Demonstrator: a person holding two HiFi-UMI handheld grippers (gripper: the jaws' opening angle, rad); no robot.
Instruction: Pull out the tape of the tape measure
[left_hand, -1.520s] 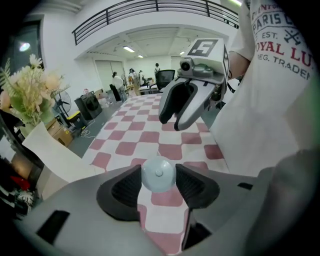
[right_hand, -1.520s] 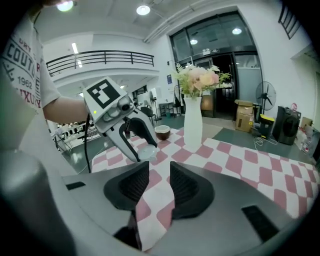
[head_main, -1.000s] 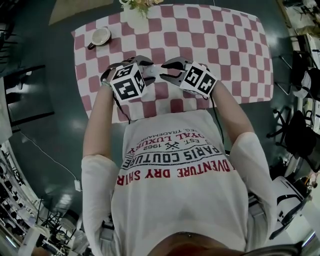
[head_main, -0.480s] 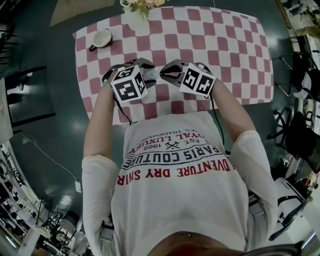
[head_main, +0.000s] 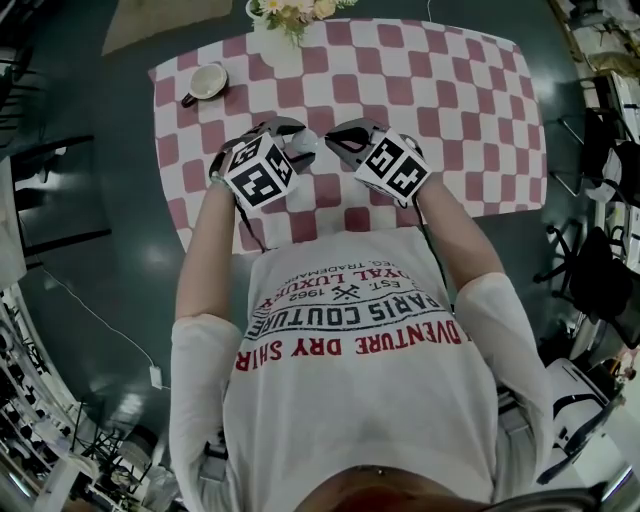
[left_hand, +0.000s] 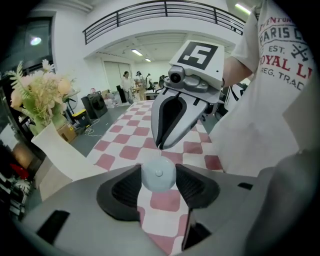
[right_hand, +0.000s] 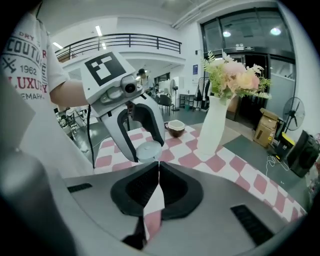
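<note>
Tape measure (left_hand: 158, 176) clamped betw. left gripper (left_hand: 158, 171) fingers over checkered desk (head_main: 450, 90); right gripper (right_hand: 158, 167) fingers just closed together at its rim, can't tell if tape's pinched.

The table (head_main: 534, 150) stands on a dark floor (head_main: 90, 290) and is covered by a red-and-white checked cloth (head_main: 470, 90). A white vase (head_main: 283, 42) holding pale flowers stands on the cloth at the table's far edge from the person. A cup (head_main: 207, 81), dark outside and pale inside, stands on the cloth to the left of the vase in the head view, apart from it, with its handle turned away from the vase.
</note>
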